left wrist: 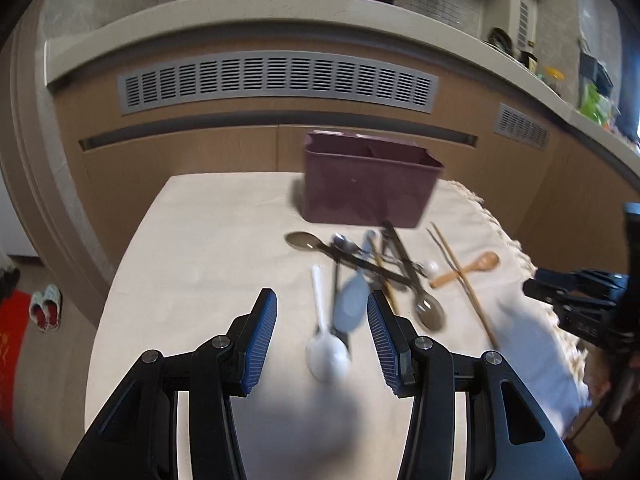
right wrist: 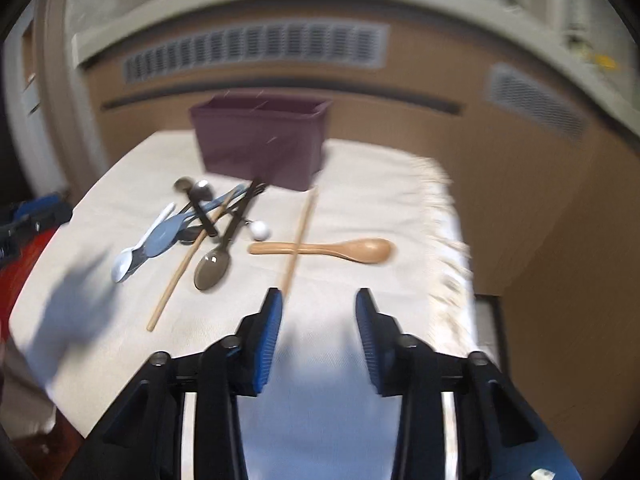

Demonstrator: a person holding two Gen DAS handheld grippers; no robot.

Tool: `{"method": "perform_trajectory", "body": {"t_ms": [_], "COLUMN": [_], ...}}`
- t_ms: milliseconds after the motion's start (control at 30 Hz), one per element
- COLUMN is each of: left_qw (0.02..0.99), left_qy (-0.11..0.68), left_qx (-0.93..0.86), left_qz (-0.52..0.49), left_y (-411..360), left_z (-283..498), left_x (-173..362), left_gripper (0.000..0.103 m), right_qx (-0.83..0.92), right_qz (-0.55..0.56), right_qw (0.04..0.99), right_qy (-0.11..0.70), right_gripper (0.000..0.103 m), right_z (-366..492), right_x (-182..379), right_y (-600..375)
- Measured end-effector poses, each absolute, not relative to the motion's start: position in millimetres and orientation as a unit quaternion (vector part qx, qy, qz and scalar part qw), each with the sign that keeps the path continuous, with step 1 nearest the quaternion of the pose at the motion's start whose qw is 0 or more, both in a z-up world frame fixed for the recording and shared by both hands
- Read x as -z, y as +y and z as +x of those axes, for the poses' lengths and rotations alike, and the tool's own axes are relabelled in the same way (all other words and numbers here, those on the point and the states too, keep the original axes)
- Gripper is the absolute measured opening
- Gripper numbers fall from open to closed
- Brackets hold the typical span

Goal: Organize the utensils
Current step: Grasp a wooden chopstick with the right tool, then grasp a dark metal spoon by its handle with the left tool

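On the cloth-covered table (right wrist: 360, 184), both tools hang over the mess with nothing in them. The left gripper (left wrist: 322, 308) is spread wide above the white spoon (left wrist: 326, 352). The right gripper (right wrist: 319, 304) is spread wide too, near the wooden spoon (right wrist: 320, 249). The pile of utensils (right wrist: 216, 216) lies crossed and tangled, so pulling one out could drag or flick the others off the table. One chopstick (right wrist: 298, 236) lies over the wooden spoon. The purple holder (right wrist: 260, 144) stands behind the pile, looking empty.
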State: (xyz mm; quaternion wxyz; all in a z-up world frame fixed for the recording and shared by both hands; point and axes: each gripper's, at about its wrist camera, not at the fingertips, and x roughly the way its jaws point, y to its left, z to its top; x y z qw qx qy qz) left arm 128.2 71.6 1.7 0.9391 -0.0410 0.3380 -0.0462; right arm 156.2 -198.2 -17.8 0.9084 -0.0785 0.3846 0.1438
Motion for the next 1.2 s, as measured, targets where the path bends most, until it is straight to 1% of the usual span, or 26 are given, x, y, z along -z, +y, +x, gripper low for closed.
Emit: {"method": "perform_trajectory", "body": {"t_ms": [133,267,333,400,500,600,667,767,933,1067,1100,1200], "left_qw": [0.933,0.93,0.928,0.925,0.913,0.897,0.893,0.885,0.868,0.866,0.872,0.87], "left_qy": [0.35,0.361,0.368,0.374,0.394,0.414,0.421,0.43,0.442,0.468,0.466,0.483], "left_qx": [0.047,0.041,0.038,0.051,0.079,0.112,0.121,0.142,0.191,0.154,0.127,0.084], "left_qz": [-0.063,-0.055,-0.048,-0.046,-0.072,-0.105,-0.104,-0.107,-0.118,-0.086,-0.081,-0.058], "left_y": [90.6,97.2,97.2,95.5,93.6,86.0,76.4,55.1,4.4,-27.3,-32.1,-42.1], "left_z": [151.3,161.6,165.3,168.5,177.5,185.3,186.8,197.7,239.3,273.6,281.4,300.6], "left_x": [4.7,15.0,20.4,24.0,29.6,37.0,41.0,40.8,28.6,39.7,44.8,56.6], "left_gripper": [0.048,0.048,0.047,0.046,0.045,0.043,0.041,0.038,0.038,0.037,0.034,0.03], "right_qx": [-0.168,-0.167,-0.154,-0.147,-0.163,-0.184,-0.19,-0.194,-0.191,-0.186,-0.184,-0.173], "right_qz": [-0.07,-0.067,-0.089,-0.104,-0.103,-0.074,-0.053,-0.033,-0.028,-0.017,-0.016,-0.019], "right_qw": [0.891,0.875,0.872,0.868,0.868,0.865,0.867,0.872,0.884,0.891,0.893,0.899], "right_qy": [0.417,0.449,0.456,0.463,0.458,0.461,0.458,0.449,0.426,0.414,0.411,0.401], "right_gripper": [0.022,0.02,0.012,0.008,0.004,0.004,0.004,0.004,0.004,0.004,0.004,0.004], "right_z": [218.1,268.0,281.2,290.1,289.1,279.1,269.4,255.4,239.9,230.8,228.4,220.9], "right_x": [35.0,60.0,70.5,79.9,78.8,69.7,61.5,49.0,36.2,28.5,27.2,25.1], "right_y": [-181.3,-159.0,-147.7,-139.9,-140.3,-153.0,-164.6,-178.4,-193.0,-207.2,-209.6,-214.5]}}
